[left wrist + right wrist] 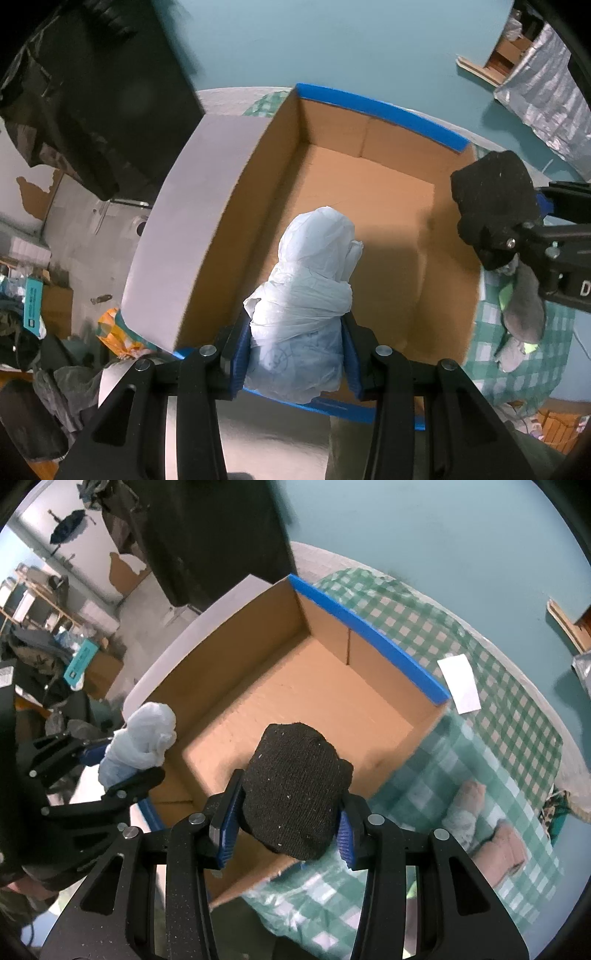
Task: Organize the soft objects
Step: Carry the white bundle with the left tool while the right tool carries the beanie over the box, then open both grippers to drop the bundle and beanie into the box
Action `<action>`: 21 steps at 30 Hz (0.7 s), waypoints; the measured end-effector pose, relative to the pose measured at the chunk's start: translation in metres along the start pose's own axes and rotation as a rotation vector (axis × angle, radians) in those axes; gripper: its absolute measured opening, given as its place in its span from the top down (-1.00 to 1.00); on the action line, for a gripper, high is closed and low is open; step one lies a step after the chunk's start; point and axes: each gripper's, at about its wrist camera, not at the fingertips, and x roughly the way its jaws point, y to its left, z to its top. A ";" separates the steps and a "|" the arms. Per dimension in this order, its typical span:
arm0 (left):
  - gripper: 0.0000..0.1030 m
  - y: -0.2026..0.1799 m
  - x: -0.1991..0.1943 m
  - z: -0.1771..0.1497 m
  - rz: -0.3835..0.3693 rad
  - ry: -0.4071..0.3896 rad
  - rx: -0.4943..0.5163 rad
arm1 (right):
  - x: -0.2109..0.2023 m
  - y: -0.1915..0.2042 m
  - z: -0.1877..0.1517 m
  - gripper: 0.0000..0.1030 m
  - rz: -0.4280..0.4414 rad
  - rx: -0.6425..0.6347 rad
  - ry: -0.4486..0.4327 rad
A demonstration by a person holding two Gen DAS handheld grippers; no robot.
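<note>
Cardboard box point(369, 192) with blue-taped rims sits open and bare on the green checked tablecloth point(498, 709), and both loads hang over its near end. Left gripper point(295, 343) is clamped on a knotted white plastic bag point(314, 266) above the near-left part of the floor; right gripper point(288, 823) is clamped on a rolled black knit piece point(295, 786) above the near-right rim. To do this step well, carry each bundle clear of the walls and lower it close to the floor before letting go — soft things flop and roll. Set them side by side, not stacked, leaving the far end free for the fabric pieces point(491, 834) lying on the cloth to the right.
</note>
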 end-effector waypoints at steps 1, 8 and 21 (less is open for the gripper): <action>0.16 0.003 0.002 0.001 0.001 0.001 -0.004 | 0.004 0.001 0.002 0.16 -0.003 -0.001 0.005; 0.16 0.019 0.019 0.002 0.017 0.029 -0.047 | 0.032 0.007 0.009 0.16 -0.013 -0.006 0.060; -0.17 0.023 0.027 0.002 0.030 0.058 -0.064 | 0.044 0.005 0.009 -0.21 0.002 0.046 0.079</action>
